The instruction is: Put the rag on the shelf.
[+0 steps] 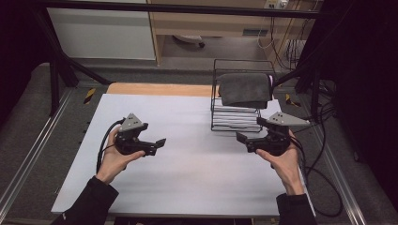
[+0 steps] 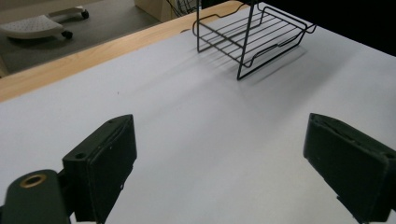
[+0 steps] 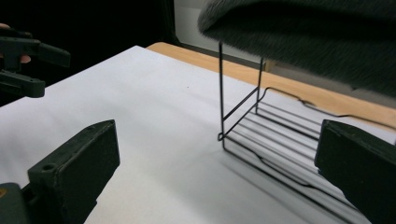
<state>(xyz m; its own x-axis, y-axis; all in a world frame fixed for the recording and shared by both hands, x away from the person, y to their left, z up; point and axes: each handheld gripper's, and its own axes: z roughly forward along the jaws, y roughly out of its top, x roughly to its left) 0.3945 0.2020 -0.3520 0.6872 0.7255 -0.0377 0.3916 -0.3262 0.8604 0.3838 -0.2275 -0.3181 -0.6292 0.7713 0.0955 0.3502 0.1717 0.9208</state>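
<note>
Well, both the left gripper (image 1: 159,143) and right gripper (image 1: 241,137) gape empty over bare table (image 1: 197,183), wire rack (image 1: 234,119) beside the right

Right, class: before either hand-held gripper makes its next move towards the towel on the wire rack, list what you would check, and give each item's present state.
1. Left hand-held gripper open, nothing between its jaws: ok.
2. Right hand-held gripper open, nothing between its jaws: ok.
3. Grey towel lies on top of the wire rack: ok.
4. Rack's lower shelf bare: ok.
5. Rack stands upright on the white table: ok.
6. Towel folded evenly: cannot tell.
</note>
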